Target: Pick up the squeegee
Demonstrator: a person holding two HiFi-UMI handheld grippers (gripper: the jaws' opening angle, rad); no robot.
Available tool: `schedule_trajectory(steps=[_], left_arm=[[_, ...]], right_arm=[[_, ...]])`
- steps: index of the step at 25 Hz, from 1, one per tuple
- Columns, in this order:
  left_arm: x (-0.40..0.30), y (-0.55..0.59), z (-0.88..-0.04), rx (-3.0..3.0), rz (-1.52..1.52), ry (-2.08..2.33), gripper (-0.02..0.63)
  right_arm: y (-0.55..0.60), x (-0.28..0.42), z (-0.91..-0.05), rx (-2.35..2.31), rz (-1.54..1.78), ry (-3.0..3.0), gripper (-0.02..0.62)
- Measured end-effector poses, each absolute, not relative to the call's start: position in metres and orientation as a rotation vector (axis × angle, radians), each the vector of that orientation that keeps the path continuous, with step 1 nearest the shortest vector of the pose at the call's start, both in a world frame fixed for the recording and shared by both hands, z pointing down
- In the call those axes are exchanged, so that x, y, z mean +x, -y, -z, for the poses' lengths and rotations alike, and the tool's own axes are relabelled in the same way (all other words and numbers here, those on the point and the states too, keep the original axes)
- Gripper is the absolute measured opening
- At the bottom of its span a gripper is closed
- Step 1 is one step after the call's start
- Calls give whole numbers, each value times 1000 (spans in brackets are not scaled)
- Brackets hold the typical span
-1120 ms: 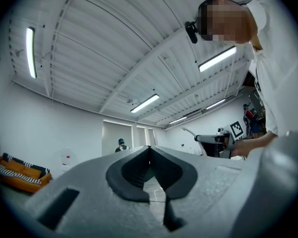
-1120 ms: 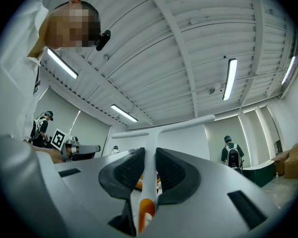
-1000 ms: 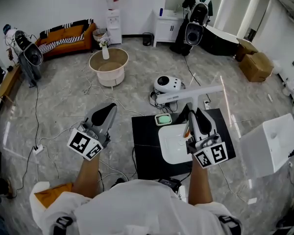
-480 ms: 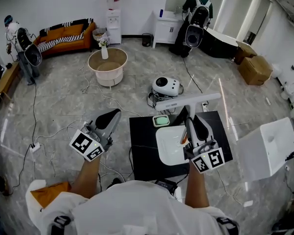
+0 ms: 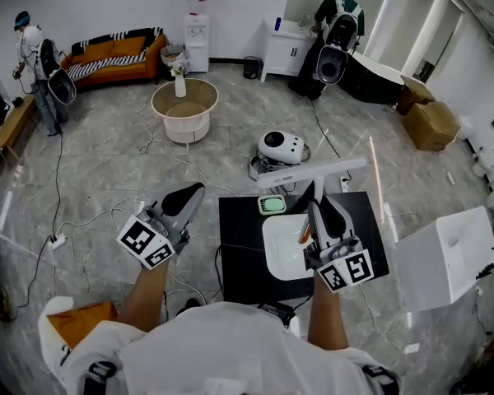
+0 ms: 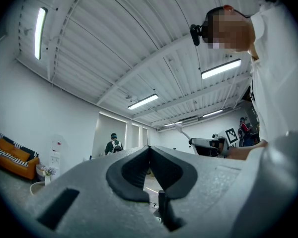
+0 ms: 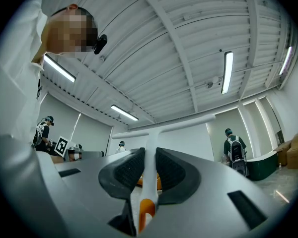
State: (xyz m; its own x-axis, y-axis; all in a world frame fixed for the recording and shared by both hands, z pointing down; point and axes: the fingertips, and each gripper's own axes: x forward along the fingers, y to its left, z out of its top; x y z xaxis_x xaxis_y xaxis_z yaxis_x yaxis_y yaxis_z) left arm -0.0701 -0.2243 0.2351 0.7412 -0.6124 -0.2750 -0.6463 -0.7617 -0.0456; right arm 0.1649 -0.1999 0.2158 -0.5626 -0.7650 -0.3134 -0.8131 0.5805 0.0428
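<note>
My right gripper (image 5: 320, 200) is shut on the squeegee (image 5: 313, 172), a white T-shaped tool with an orange end on its handle. It hangs in the air above the white basin (image 5: 281, 253), its long blade crosswise and tilted. In the right gripper view the white handle (image 7: 150, 166) runs up between the black pads to the blade. My left gripper (image 5: 187, 195) hovers at the left over the floor, jaws shut with nothing between them (image 6: 150, 152).
The basin lies on a black mat (image 5: 247, 245) with a small green-faced device (image 5: 272, 205) at its far edge. A white robot vacuum (image 5: 281, 146) and cables lie beyond. A white box (image 5: 445, 253) stands at right, a round tub (image 5: 185, 109) farther off. People stand in the background.
The right gripper and squeegee have drifted slightly left in the head view, as has the whole scene; the grip is unchanged. The left gripper has barely moved.
</note>
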Motion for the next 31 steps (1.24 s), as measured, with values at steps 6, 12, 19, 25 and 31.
schedule_trajectory(steps=[6,12,19,25,31], left_arm=[[-73,225,-239,-2806,-366,-1021,12],[-70,225,-243,-2831,-358,-1012,12],[-69,219,-249,-2858,-348,-993,12],[-72,217,-254,-2873,-347,-1010,12],[-75,225,-264,-2862,-353,-1022,12]], right_arm=[[202,160,-219,-1286,-277,-2573,77],[205,156,-220,-1264,-245,-2581,77],[208,148,-231,-1225,-184,-2616,77],[213,143,-237,-1213,-144,-2638,77],[228,134,-249,-1182,-147,-2657,77]])
